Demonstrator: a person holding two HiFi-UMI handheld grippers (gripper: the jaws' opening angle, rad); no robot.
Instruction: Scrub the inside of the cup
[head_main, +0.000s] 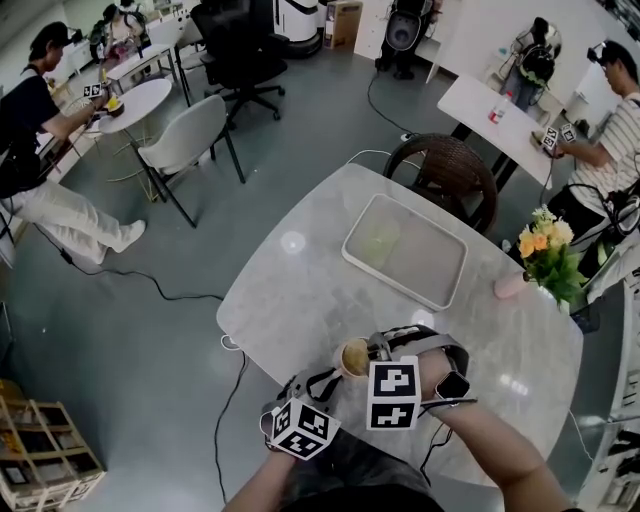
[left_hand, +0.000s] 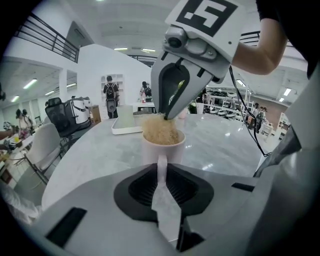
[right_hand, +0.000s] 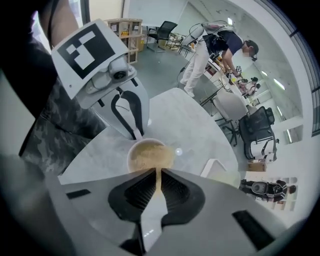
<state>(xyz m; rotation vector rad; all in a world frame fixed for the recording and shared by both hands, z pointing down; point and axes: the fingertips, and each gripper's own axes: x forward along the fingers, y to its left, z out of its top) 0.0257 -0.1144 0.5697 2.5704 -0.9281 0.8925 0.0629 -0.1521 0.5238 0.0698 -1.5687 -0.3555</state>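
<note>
Pale, marble-patterned round table (head_main: 300, 290) fills the space in front of you, in an open office with a grey floor. Your left gripper (left_hand: 162, 167) has its jaws drawn in narrow, pinching the handle (left_hand: 161, 161) of the pale pink cup (left_hand: 162, 147), which stands upright on the table near your edge. Your right gripper (right_hand: 159, 175) points steeply down over the cup's mouth. Its jaws are almost together, nipping the top of the tan fibrous scrubber (right_hand: 150, 157). The scrubber fills the cup's opening and bulges a little above the rim. From the head view, both grippers meet at the cup (head_main: 353, 357), the left one (head_main: 333, 377) from your side and the right one (head_main: 377, 349) from above. Farther across the table lies a white rectangular tray (head_main: 405, 250), well apart from the cup. A bunch of orange and white flowers (head_main: 548, 250) sits at the table's right edge, and a dark wicker chair (head_main: 445, 170) stands beyond the tray.
</note>
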